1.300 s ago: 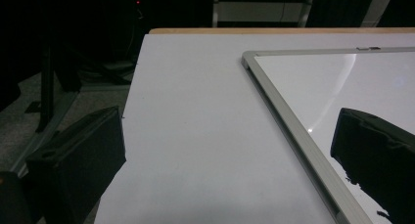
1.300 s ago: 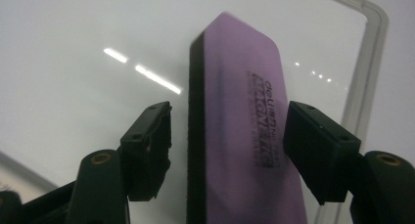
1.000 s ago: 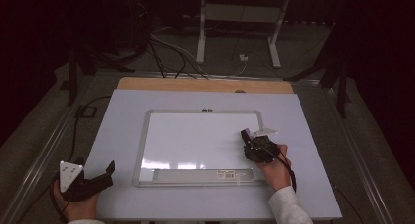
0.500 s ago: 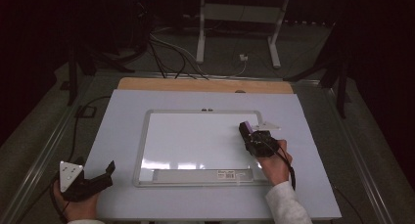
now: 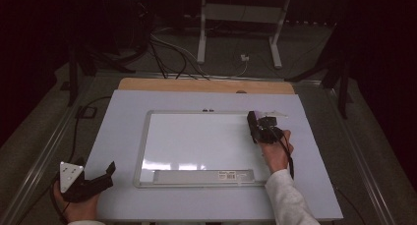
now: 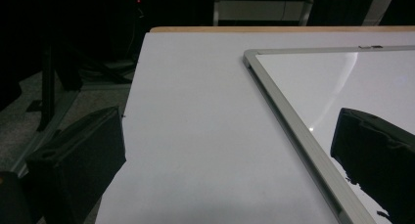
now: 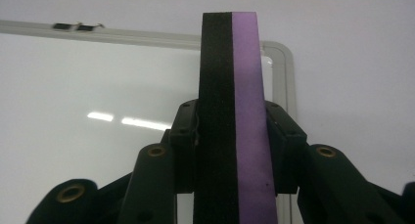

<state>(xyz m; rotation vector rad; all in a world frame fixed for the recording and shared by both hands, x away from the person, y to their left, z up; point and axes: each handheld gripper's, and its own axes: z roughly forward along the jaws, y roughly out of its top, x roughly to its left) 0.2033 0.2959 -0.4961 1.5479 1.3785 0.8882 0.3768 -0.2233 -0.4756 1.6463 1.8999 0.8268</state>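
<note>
A white-surfaced whiteboard (image 5: 196,141) with a silver frame lies flat in the middle of the table. My right gripper (image 5: 257,129) hovers over the board's right side near its far right corner, shut on a black and purple eraser block (image 5: 252,126). In the right gripper view the eraser (image 7: 230,87) stands on edge between the jaws of my right gripper (image 7: 230,150), over the whiteboard (image 7: 98,77). My left gripper (image 5: 96,170) rests at the table's near left corner, open and holding nothing. In its own view my left gripper (image 6: 227,175) has its jaws wide apart, beside the whiteboard's frame (image 6: 288,126).
The pale table top (image 5: 123,117) has a wooden strip (image 5: 206,85) along its far edge. A grey labelled strip (image 5: 196,176) runs along the board's near edge. On the dark floor beyond stand a metal stand (image 5: 236,33) and loose cables (image 5: 167,53).
My right gripper has carried the eraser away from the person, up the board's right side toward its far right corner. The left gripper has stayed put.
</note>
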